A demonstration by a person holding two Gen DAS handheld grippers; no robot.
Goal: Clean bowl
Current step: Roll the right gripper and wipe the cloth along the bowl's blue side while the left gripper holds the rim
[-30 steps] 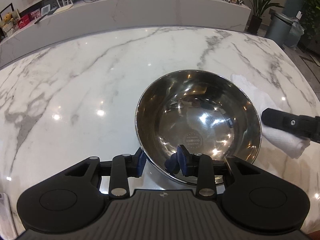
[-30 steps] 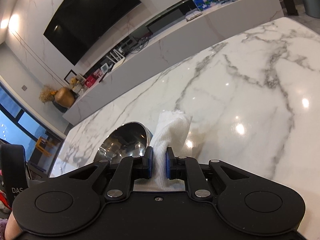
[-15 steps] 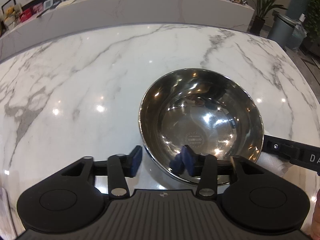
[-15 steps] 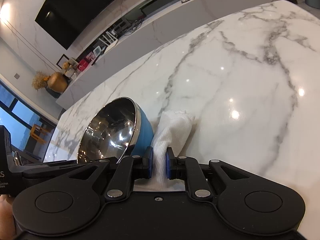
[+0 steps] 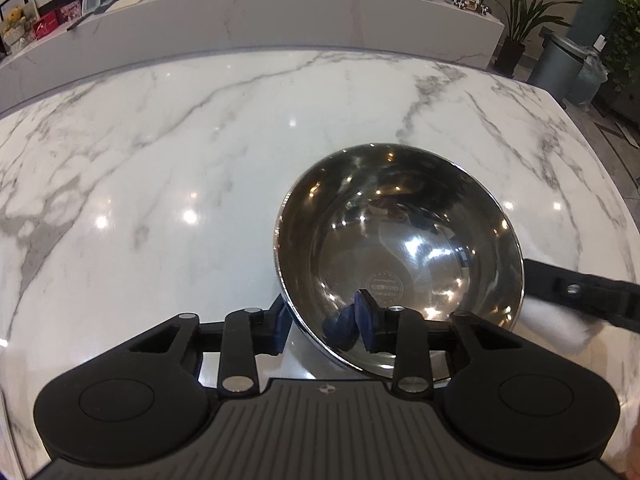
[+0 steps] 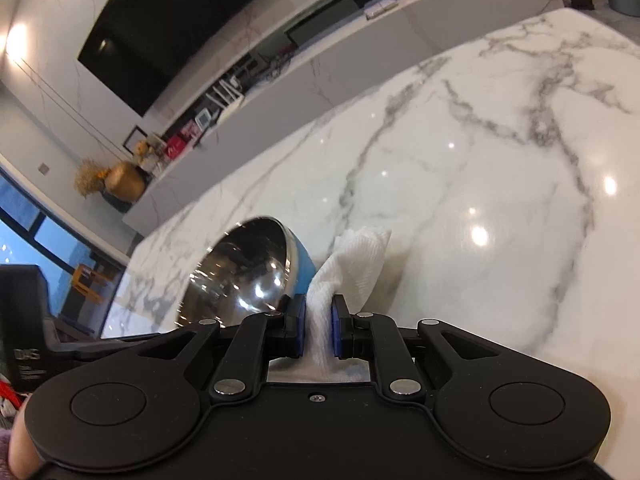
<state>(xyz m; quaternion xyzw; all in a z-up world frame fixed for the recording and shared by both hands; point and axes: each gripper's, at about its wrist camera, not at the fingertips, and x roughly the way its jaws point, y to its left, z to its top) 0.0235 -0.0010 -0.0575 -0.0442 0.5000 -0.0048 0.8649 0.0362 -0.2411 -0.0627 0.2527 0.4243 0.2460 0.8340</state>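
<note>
Bowl (image 5: 400, 248) comes first among our changes: a second ago it lay flat on the table (image 5: 160, 160), and now we hold it tipped up on its near edge, its steel inside facing our left camera and its blue outer wall turned toward the cloth (image 6: 352, 268). Our left gripper (image 5: 324, 326) has its jaws closed on the near rim, one blue pad outside the wall and one inside; a second ago that outer pad also touched the wall. To the right, our right gripper (image 6: 319, 328) has its jaws clamped on the white cloth, as before, and it has come in close, so the cloth now sits just beside the bowl's blue wall, partly hidden behind the rim in the left view. Whether cloth and bowl touch, we cannot tell.

White marble with grey veins makes up the glossy table. Beyond it runs a long pale counter (image 5: 280, 12) with small items, a dark screen (image 6: 172, 28) hangs on the wall, and potted plants (image 5: 520, 16) stand at right.
</note>
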